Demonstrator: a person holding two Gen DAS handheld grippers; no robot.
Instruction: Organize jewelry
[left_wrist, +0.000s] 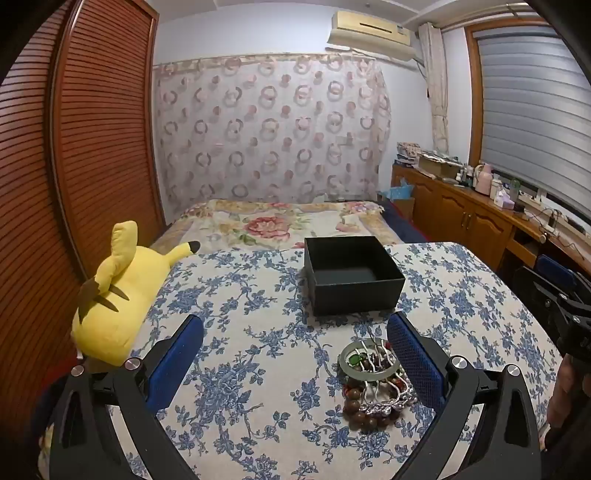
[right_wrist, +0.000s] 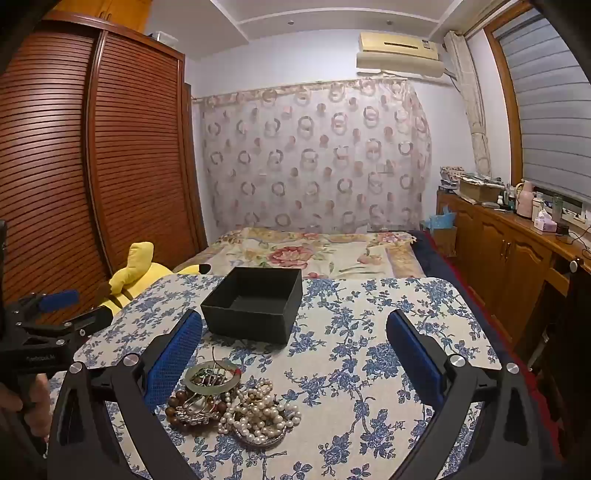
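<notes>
Left tongs (left_wrist: 295, 354) are hanging wide apart, gripping nothing. A tangled heap of jewelry (right_wrist: 229, 402) is lying on the blue-flowered cloth worktop (right_wrist: 369, 369), near an empty black square cardboard box (right_wrist: 255, 306): brown wooden beads, a pale green stone bangle (right_wrist: 210, 376), white pearl strands (right_wrist: 258, 413). Right tongs (right_wrist: 295, 354) are gaping too, empty. The strands probably are slipping and snagging; the rigid, breakable bangle's rim looks the safest hold.

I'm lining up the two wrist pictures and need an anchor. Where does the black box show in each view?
Left wrist: the black box sits just right of centre, beyond the jewelry pile.
Right wrist: the black box sits left of centre, beyond the pile.
Shared landmark: the yellow plush toy at the table's left edge.
</notes>
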